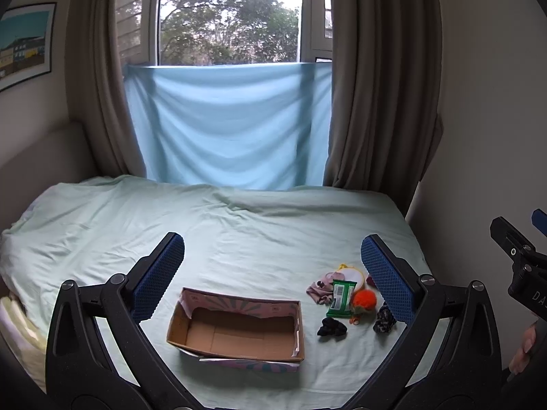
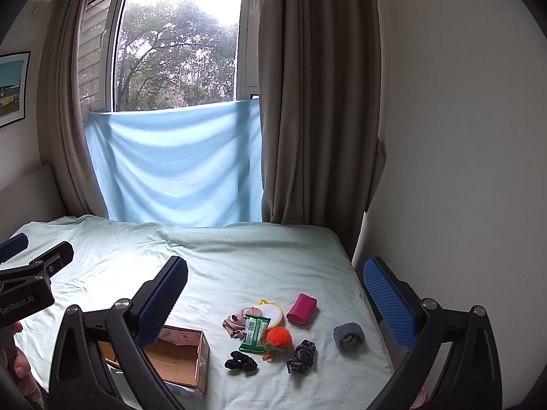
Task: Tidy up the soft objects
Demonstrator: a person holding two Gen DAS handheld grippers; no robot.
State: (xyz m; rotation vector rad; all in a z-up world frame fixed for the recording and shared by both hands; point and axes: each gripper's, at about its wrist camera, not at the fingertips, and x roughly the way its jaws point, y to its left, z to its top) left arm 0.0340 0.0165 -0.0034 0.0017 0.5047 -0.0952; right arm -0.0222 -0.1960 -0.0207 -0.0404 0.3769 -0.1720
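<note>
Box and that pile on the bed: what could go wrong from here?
1. The box sits on a soft, wrinkled sheet; a drop against its wall could tip or shove it.
2. The wipes pack overlaps the pink cloth and touches the orange pom-pom; a grab may drag neighbours along.
3. The black scrunchie lies flat, so open fingers may pinch sheet too.

A home bedroom is showing: a bed (image 1: 239, 232) lying under a curtained window (image 1: 229, 13), a framed picture (image 1: 24, 44) hanging beside.
</note>
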